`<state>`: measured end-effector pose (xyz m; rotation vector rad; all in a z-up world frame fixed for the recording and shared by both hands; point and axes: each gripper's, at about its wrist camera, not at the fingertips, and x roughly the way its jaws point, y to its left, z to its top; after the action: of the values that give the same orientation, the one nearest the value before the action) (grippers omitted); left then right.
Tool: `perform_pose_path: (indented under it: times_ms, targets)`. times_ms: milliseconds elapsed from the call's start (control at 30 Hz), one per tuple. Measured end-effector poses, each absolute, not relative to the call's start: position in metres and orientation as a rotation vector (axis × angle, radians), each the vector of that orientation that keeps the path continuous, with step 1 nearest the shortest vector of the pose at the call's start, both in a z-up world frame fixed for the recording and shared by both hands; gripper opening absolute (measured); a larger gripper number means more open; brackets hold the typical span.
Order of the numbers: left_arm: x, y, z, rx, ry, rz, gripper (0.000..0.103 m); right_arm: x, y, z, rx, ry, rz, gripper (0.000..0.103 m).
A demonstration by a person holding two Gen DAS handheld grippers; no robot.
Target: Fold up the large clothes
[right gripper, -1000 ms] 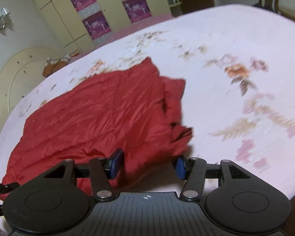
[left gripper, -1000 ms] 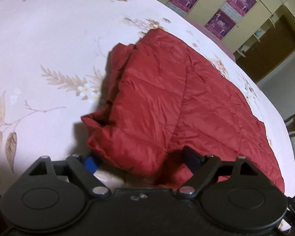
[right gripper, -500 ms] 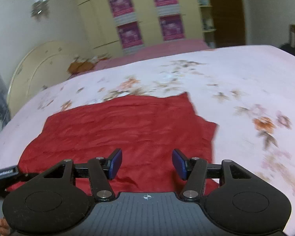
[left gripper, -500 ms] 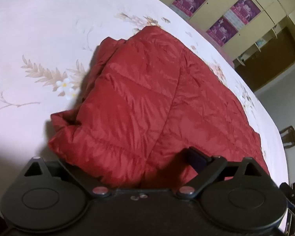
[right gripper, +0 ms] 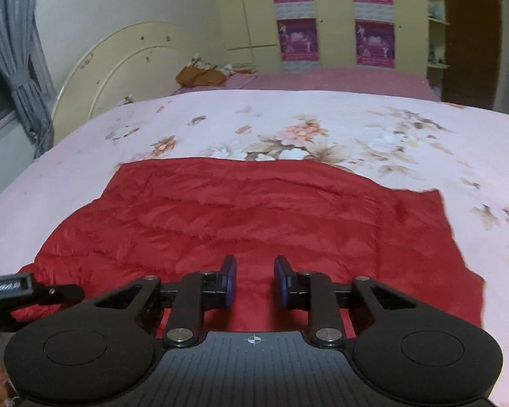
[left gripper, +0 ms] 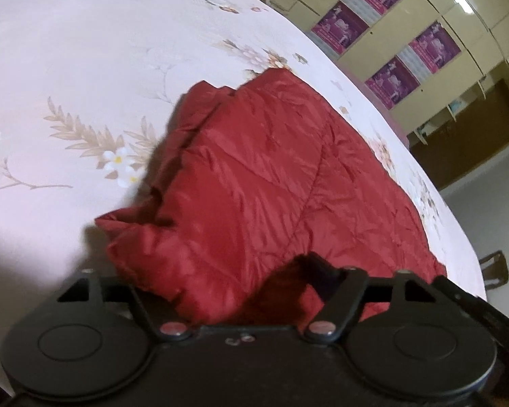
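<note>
Closing in the last moments, the jaws of the left gripper (left gripper: 241,291) have a thick fold of the red jacket (left gripper: 264,183) bulging up between them; its left finger is buried under the cloth, so I cannot tell whether the pads press on it yet. The right gripper (right gripper: 252,281) has also just been narrowing: its blue pads (right gripper: 229,281) stand apart with a clear gap, over the near part of the jacket, nothing between them. From the right wrist view the jacket (right gripper: 254,217) lies spread flat and wide on the bed (right gripper: 288,118), its near edge under the gripper, a sleeve or flap reaching out to the right. From the left wrist view that same garment shows bunched layers at its left side, on a pale sheet with printed flowers (left gripper: 122,166). Beyond the bed stand a rounded cream headboard (right gripper: 118,68), a grey curtain (right gripper: 20,54) and yellow cupboards with purple posters (right gripper: 297,39).
</note>
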<state>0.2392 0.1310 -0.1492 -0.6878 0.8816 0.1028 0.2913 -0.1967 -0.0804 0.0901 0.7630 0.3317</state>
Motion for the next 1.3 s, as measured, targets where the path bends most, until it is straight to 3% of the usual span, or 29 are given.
perform_pose_path:
  times_ms: [33, 133, 433, 733, 1000, 1300]
  targets:
    - [0.239, 0.133, -0.149, -0.695, 0.88, 0.106, 0.066, 0.297, -0.194, -0.082, 0.079, 0.766, 0.338, 0.025]
    - [0.238, 0.134, -0.149, -0.702, 0.875, 0.107, 0.06, 0.315, -0.182, -0.09, 0.048, 0.787, 0.361, 0.001]
    - [0.234, 0.138, -0.147, -0.685, 0.866, 0.089, 0.041, 0.337, -0.145, -0.134, -0.058, 0.863, 0.414, 0.001]
    - [0.229, 0.146, -0.142, -0.72, 0.929, 0.082, 0.043, 0.34, -0.14, -0.142, -0.108, 0.853, 0.396, 0.001]
    - [0.226, 0.146, -0.153, -0.782, 0.926, 0.062, 0.042, 0.307, -0.144, -0.114, -0.059, 0.809, 0.386, 0.001]
    - [0.222, 0.135, -0.128, -0.646, 0.827, 0.02, 0.026, 0.292, -0.135, -0.136, -0.079, 0.869, 0.376, 0.001]
